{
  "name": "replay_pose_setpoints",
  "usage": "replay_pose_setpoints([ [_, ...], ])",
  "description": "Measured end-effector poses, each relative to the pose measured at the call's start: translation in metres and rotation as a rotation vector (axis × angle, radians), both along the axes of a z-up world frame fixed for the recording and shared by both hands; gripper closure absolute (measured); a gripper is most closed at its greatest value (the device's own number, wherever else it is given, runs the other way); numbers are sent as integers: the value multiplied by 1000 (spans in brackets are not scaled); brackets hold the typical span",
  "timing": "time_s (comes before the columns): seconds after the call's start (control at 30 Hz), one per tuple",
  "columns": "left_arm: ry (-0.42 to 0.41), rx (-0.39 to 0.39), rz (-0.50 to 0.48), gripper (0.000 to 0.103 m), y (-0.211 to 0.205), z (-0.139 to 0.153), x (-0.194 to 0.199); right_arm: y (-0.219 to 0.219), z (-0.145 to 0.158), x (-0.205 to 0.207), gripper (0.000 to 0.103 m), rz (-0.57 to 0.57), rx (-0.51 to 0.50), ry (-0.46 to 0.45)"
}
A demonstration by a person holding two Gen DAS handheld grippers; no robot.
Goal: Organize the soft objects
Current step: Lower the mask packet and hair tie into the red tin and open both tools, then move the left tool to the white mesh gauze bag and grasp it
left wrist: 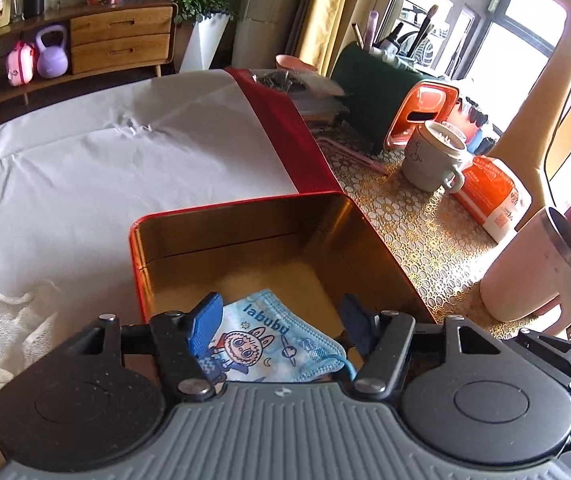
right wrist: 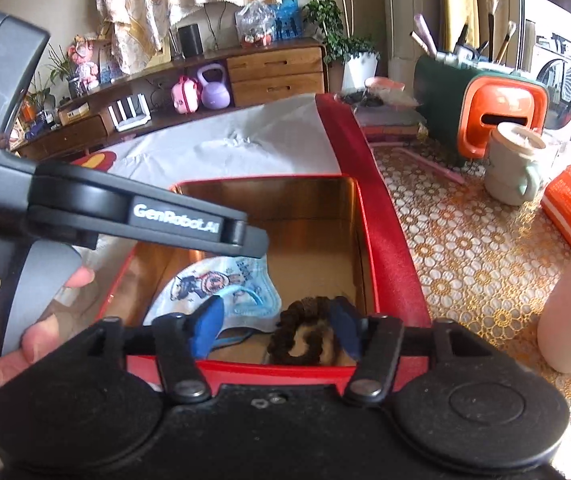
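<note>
A red tin box (left wrist: 245,205) with a gold inside stands open on the table; it also shows in the right wrist view (right wrist: 365,240). A blue cartoon face mask (left wrist: 269,340) lies on its floor, between the open fingers of my left gripper (left wrist: 281,316). In the right wrist view the mask (right wrist: 221,284) lies at the box's left, and a dark brown scrunchie (right wrist: 305,332) lies at the near right. My right gripper (right wrist: 281,326) is open over the box's near edge, its right finger beside the scrunchie. The left gripper's body (right wrist: 125,208) hovers over the box's left side.
A white towel (left wrist: 13,332) lies left of the box on a grey cloth (left wrist: 125,152). A red lid (left wrist: 297,136) lies behind. On the patterned tablecloth to the right stand a green mug (left wrist: 433,160), a pink tumbler (left wrist: 533,264), an orange packet (left wrist: 493,192) and an orange holder (left wrist: 421,112).
</note>
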State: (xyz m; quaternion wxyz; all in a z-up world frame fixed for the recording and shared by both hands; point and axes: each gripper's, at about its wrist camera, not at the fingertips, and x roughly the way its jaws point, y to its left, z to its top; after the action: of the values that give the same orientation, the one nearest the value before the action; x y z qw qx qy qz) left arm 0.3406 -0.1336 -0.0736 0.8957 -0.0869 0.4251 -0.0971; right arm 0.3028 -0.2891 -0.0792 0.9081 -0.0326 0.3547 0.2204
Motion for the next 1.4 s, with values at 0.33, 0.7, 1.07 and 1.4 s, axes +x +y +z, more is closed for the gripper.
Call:
replay_pose_setpoints([
  [0.33, -65, 13, 37, 38, 26, 31, -49, -1, 23, -29, 29, 2, 16, -38],
  [0.7, -123, 12, 90, 30, 64, 66, -126, 15, 48, -75, 16, 44, 22, -88],
  [1.07, -167, -4, 141, 16, 128, 87, -201, 60, 63, -123, 1, 100, 64, -123],
  [1.4, -181, 2, 186, 0, 199, 83, -248, 108, 56, -144, 0, 181, 75, -100],
])
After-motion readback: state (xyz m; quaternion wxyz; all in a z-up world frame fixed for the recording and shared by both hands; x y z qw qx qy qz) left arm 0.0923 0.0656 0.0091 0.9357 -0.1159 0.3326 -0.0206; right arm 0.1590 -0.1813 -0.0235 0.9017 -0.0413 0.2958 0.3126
